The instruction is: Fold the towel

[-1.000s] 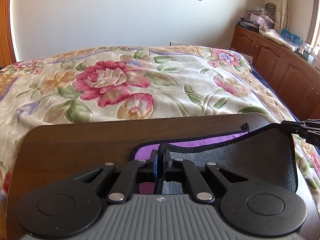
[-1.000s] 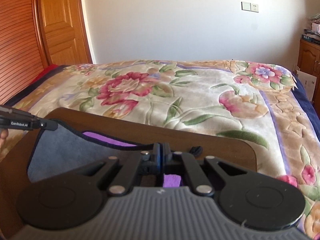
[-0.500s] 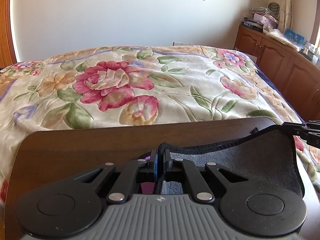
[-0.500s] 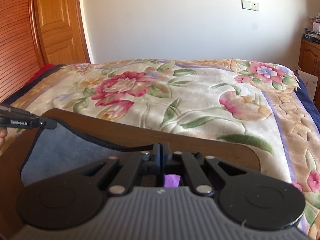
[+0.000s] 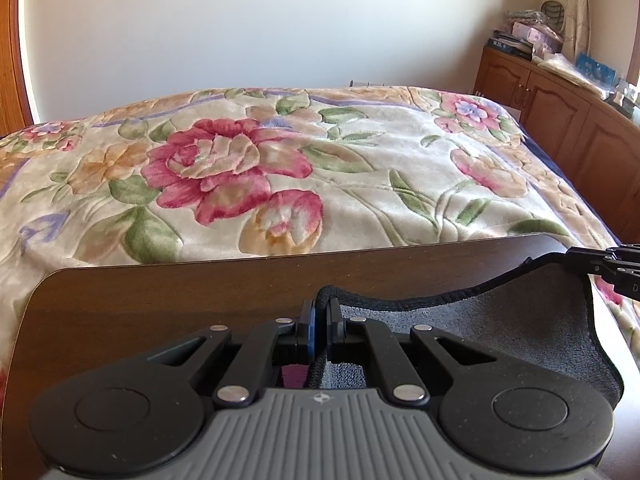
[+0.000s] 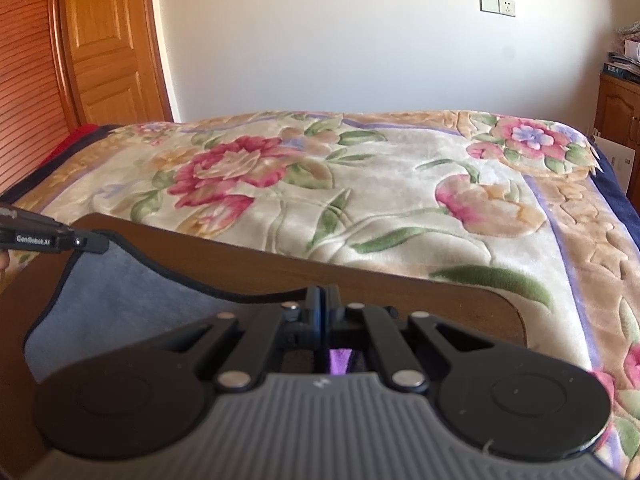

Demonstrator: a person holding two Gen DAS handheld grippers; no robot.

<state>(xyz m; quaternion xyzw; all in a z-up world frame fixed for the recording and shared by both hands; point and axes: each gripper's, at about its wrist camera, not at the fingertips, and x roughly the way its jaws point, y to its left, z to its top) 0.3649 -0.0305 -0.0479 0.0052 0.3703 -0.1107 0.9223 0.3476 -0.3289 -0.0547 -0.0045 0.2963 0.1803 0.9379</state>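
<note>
A grey towel [image 5: 532,328] with a black hem and purple underside hangs between both grippers above the dark wooden table [image 5: 168,304]. My left gripper [image 5: 320,312] is shut on one corner of the towel. My right gripper [image 6: 322,300] is shut on the other corner; the towel's grey face [image 6: 120,300] sags to its left. A sliver of purple [image 6: 340,360] shows under the right fingers. The right gripper's tip [image 5: 580,258] shows at the right edge of the left wrist view, and the left gripper's tip [image 6: 94,245] at the left edge of the right wrist view.
A bed with a floral blanket [image 5: 280,168] lies just past the table's far edge. Wooden cabinets [image 5: 560,120] with clutter on top stand at the right. A wooden door [image 6: 104,40] is at the left. White wall behind.
Both grippers have carried the towel edge forward toward the table's far edge. The purple layer seen a second ago is now covered by the grey face.
</note>
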